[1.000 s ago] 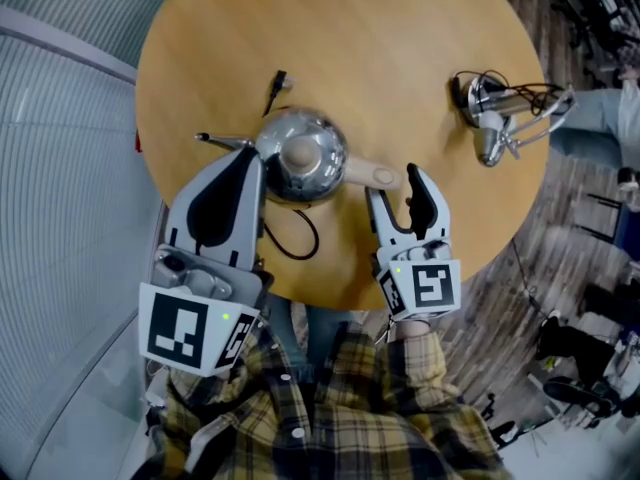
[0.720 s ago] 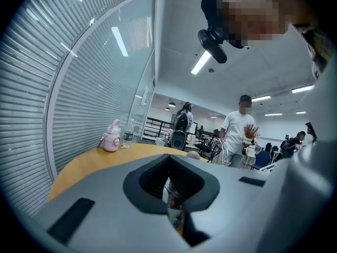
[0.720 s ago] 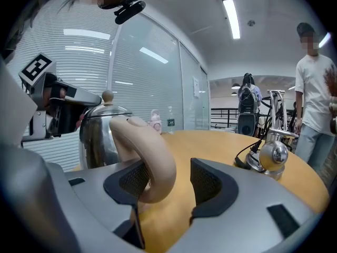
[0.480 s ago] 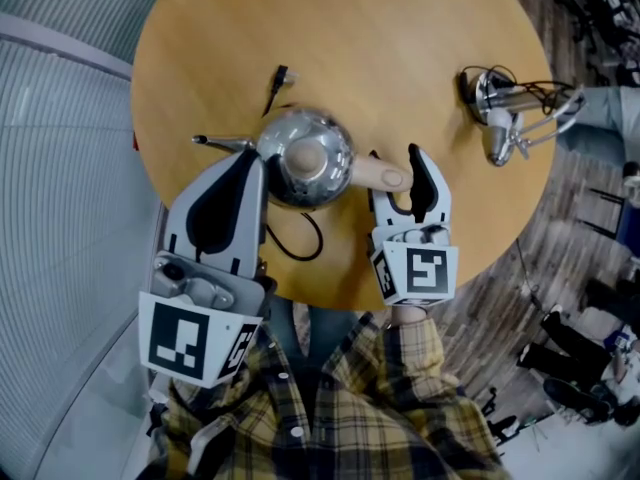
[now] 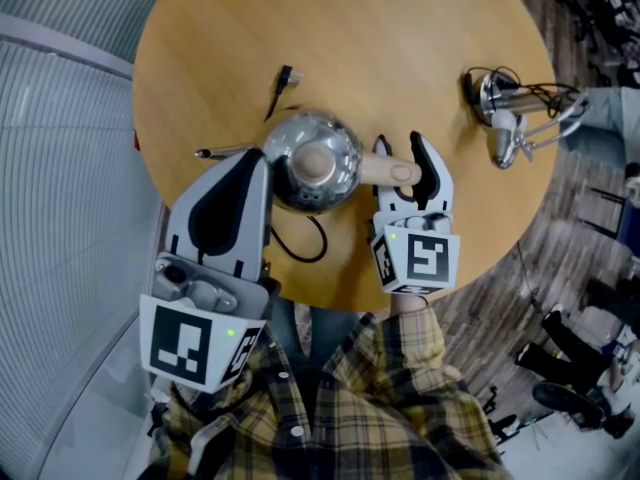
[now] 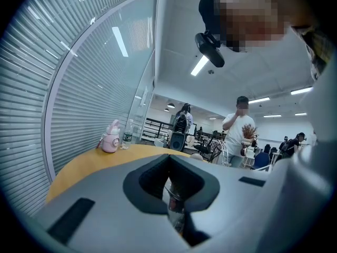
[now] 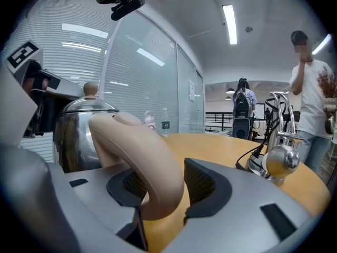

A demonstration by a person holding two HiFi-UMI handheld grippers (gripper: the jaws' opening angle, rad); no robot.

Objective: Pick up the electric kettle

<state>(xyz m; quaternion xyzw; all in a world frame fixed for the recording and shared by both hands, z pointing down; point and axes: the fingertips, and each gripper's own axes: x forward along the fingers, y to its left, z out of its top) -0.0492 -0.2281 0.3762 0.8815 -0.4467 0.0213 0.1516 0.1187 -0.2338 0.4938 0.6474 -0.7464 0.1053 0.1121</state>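
Left tongs (image 5: 250, 165): clenched on nothing, parked just beside the kettle's steel body, probably so you can steady it.
Electric kettle (image 5: 312, 158): upright on the round worktop (image 5: 400, 28), not yet lifted.
Handle (image 7: 139, 157): juts toward your right, the natural place to lift from.
Right tongs (image 5: 400, 160): astride the handle and just been closing. One pad is against it and the other is clear, so there is no grip yet.

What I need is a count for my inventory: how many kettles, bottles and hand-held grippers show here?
kettle: 1
bottles: 2, a pink bottle and a clear bottle
hand-held grippers: 2, the left hand-held gripper and the right hand-held gripper
Total: 5
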